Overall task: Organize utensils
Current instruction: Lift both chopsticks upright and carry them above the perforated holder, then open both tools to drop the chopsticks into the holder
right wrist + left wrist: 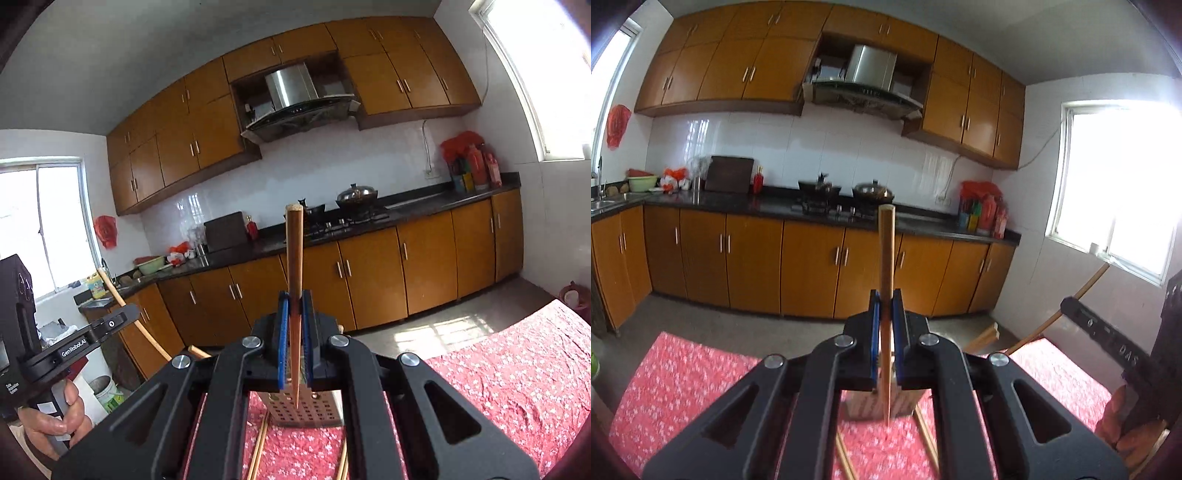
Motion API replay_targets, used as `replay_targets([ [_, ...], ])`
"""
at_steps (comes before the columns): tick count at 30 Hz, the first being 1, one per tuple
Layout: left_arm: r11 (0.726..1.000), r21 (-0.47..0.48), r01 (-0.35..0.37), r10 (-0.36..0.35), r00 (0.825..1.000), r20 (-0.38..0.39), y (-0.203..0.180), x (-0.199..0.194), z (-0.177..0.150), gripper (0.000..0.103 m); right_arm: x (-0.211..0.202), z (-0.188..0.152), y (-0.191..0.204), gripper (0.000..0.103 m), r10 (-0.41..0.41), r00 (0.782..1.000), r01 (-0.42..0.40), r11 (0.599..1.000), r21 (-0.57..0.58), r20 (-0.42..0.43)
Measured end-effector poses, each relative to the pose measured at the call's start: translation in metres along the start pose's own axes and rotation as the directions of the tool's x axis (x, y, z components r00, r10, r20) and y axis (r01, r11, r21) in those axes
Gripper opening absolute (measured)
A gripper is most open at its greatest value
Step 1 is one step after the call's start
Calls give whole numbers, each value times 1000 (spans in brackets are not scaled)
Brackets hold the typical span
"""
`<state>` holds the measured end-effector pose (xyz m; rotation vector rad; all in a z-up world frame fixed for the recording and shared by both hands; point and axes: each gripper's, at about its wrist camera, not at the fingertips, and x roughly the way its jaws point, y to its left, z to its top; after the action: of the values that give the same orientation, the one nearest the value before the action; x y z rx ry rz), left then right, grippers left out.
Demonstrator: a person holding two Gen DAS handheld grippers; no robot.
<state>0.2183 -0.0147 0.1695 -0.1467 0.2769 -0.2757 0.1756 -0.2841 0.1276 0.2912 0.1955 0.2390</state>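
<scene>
I have each gripper, left (pixel 886 304) and right (pixel 295 306), clamped on a chopstick (pixel 886 258) (pixel 294 254) above the perforated holder (pixel 306 411); next, I judge, lower tips into it.

Upright chopstick (pixel 294 280) between gripper (pixel 294 314) pads

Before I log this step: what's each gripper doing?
Left gripper: closed on a chopstick.
Right gripper: closed on another chopstick.

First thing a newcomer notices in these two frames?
Each claw grips one chopstick: left claw with its chopstick, right claw with its chopstick. Below them a perforated holder stands on the red floral cloth, loose chopsticks beside it.
</scene>
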Motion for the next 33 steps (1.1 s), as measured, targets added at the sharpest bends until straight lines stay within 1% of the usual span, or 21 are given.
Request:
replay_targets([
  [2,1000,-9,-7,7,999,38,-5,7,12,7,8,4,6,8,-10,1000,11,1000,-18,29],
  [5,999,2,-45,45,994,104,-12,20,23,8,24,3,13,8,-37,997,41,997,-59,64],
  [7,997,17,-78,75,988,135,-16,34,23,8,36,-1,14,8,-44,997,49,996,-75,70],
  [9,995,28,-95,90,986,143,-15,48,18,8,48,-6,12,8,-52,997,57,995,-82,58],
  [11,994,31,-107,102,986,130,-14,64,11,8,61,-11,8,8,-59,998,61,995,-76,31],
  [14,996,0,-92,92,993,69,-4,89,-1,8,77,-21,1,8,-67,997,65,996,-53,-27],
  [16,995,-13,-96,96,995,31,1,101,-9,8,81,-23,-1,8,-70,997,68,996,-52,-44],
  [20,994,-17,-108,108,994,-19,10,113,-17,8,87,-28,-2,8,-71,994,66,996,-61,-78],
  [21,993,-19,-114,113,993,-27,12,114,-18,8,88,-28,-2,8,-72,993,66,996,-64,-89],
  [24,991,-24,-130,129,991,-45,17,115,-19,13,88,-29,-3,9,-63,992,57,997,-52,-111],
  [26,990,-28,-136,135,990,-43,20,110,-18,14,86,-26,-6,9,-60,991,56,998,-38,-116],
  [29,989,-37,-141,141,990,-24,24,96,-14,20,74,-19,-9,9,-59,994,57,998,-22,-95],
  [31,989,-46,-143,143,990,-8,27,82,-10,26,62,-15,-10,9,-59,996,58,998,-22,-69],
  [33,988,-45,-148,148,989,-5,31,64,-9,29,47,-12,-13,12,-59,997,58,998,-22,-50],
])
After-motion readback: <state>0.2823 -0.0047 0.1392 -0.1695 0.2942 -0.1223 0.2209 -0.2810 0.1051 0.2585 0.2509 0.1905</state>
